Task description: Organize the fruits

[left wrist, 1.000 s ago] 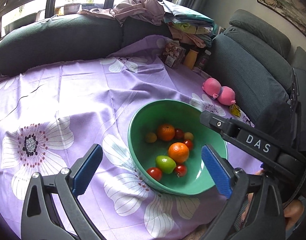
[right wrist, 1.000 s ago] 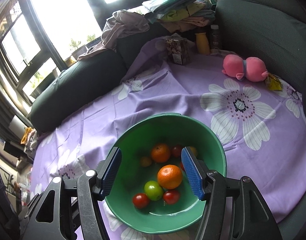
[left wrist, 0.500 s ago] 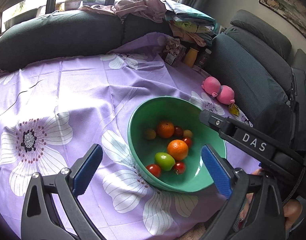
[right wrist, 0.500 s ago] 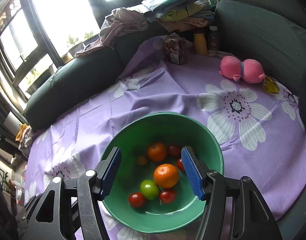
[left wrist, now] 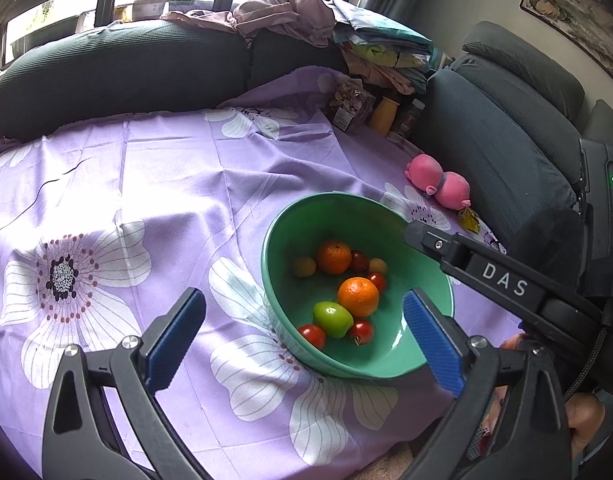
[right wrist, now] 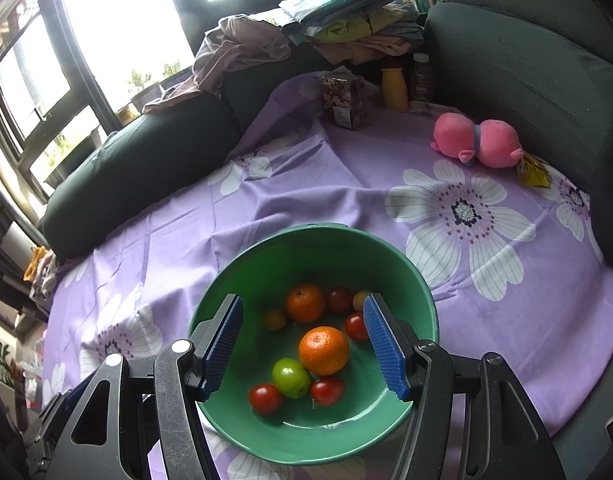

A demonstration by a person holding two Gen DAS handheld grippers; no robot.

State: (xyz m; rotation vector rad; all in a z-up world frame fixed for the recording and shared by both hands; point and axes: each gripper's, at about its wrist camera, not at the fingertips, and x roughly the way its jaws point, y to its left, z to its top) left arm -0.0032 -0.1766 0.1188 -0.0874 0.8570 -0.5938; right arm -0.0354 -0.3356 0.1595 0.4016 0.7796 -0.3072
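Observation:
A green bowl (left wrist: 290, 224) (right wrist: 422, 304) sits on a purple flowered cloth and holds two oranges (left wrist: 358, 296) (right wrist: 323, 350), a green fruit (left wrist: 332, 319) (right wrist: 291, 377), several small red tomatoes (right wrist: 265, 397) and small yellow fruits (left wrist: 304, 267). My left gripper (left wrist: 304, 340) is open, hanging above the cloth near the bowl's front-left rim, holding nothing. My right gripper (right wrist: 304, 344) is open above the bowl, its blue pads either side of the fruits, empty. The right gripper's arm, marked DAS (left wrist: 502, 280), crosses the left wrist view on the right.
A pink plush toy (left wrist: 436, 180) (right wrist: 478, 142) lies beyond the bowl near the dark sofa (left wrist: 498, 152). A snack packet (right wrist: 342, 100), a yellow bottle (right wrist: 394, 88) and piled clothes (right wrist: 346, 20) stand at the back. Bare cloth (left wrist: 106, 200) spreads to the left.
Both grippers have pulled back and risen slightly from the bowl, so it looks a little smaller and further. Both stay open; the fruits have not moved.

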